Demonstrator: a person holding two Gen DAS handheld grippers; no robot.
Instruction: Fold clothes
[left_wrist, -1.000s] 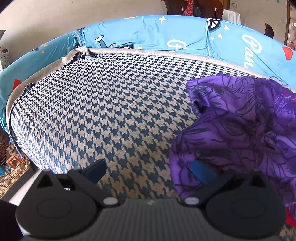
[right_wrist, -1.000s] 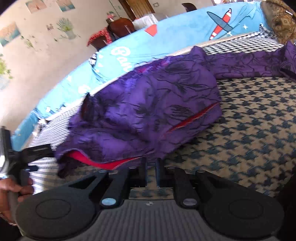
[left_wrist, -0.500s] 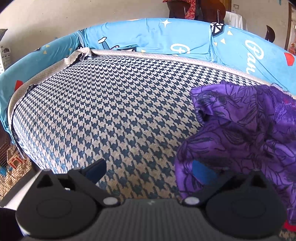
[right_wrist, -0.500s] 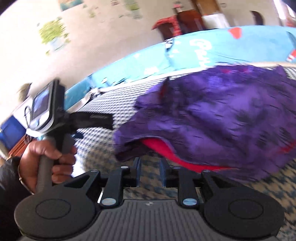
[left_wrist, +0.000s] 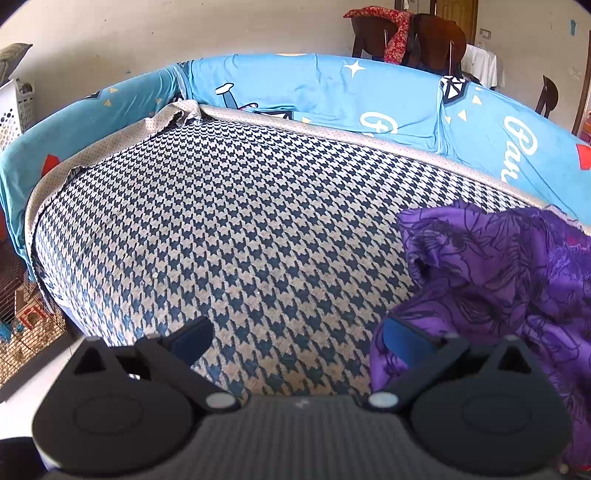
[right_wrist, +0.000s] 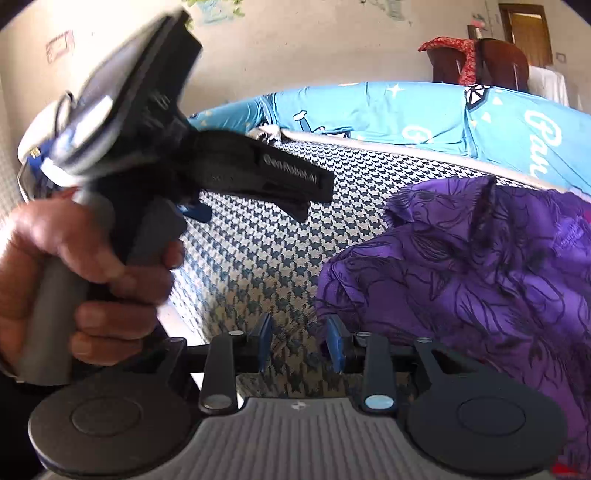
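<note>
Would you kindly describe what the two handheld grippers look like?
The left gripper and right gripper have black linkage arms with silver pivots, blue finger pads and a ribbed grey base flanked by round black discs. From the right wrist view, the left one shows a grey handle and white "Gen Robot.AI" lettering.

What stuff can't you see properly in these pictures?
- Purple garment: the left wrist view's right edge cuts it off; the right wrist view also cuts it, so its type is unclear.
- Left gripper: motion blur smears its top in the right wrist view.
- Right gripper: whether its right finger touches the cloth is unclear.
- Houndstooth cover: its near edge hides behind the gripper body.
</note>
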